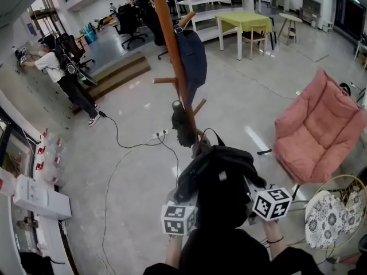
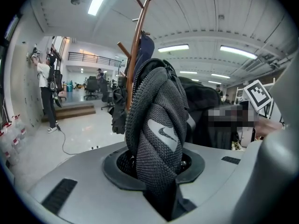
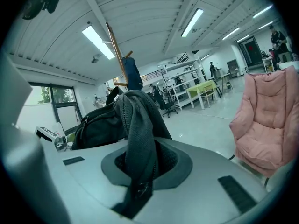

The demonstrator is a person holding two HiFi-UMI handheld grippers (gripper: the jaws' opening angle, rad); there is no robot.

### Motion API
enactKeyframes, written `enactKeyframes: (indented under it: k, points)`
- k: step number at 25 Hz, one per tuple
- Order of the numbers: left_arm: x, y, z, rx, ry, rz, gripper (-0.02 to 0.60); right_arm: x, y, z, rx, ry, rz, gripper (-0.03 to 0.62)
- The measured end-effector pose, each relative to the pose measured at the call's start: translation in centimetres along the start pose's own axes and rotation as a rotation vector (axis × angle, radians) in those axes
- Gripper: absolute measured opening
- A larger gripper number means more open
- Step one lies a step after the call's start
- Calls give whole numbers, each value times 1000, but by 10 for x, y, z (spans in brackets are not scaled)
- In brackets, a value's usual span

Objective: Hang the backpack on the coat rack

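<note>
A black backpack (image 1: 218, 176) hangs between my two grippers, just short of the foot of the wooden coat rack (image 1: 172, 56). In the left gripper view, my left gripper (image 2: 156, 171) is shut on a padded grey mesh shoulder strap (image 2: 156, 125), and the rack pole (image 2: 134, 55) rises close behind it. My right gripper (image 3: 140, 171) is shut on the other dark strap (image 3: 135, 125), with the backpack body (image 3: 96, 125) to its left. A navy garment (image 1: 191, 56) and a black item (image 1: 180, 125) hang on the rack's pegs. In the head view the backpack hides the jaws, and only the marker cubes (image 1: 179, 219) show.
A pink folding chair (image 1: 318, 130) stands to the right, with a round floral seat (image 1: 335, 211) nearer me. A power strip and cable (image 1: 157, 136) lie on the floor left of the rack. A person (image 1: 63, 73) works at the left wall. A green table (image 1: 243, 22) stands far back.
</note>
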State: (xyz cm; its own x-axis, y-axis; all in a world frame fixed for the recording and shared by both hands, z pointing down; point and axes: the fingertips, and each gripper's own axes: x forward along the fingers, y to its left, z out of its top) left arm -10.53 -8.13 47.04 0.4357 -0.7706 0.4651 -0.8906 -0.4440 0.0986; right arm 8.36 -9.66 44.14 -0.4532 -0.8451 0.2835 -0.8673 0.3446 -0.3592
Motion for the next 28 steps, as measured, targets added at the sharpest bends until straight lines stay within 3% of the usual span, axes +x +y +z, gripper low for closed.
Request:
enactKeyframes:
  k: [11,28]
  points:
    - [44,28,-1,-17,51,3,126,52,-21,-3,8,57,4,32]
    - [131,62,-56,-106,205,47,126,144,-73,-49,-2,205,33,32]
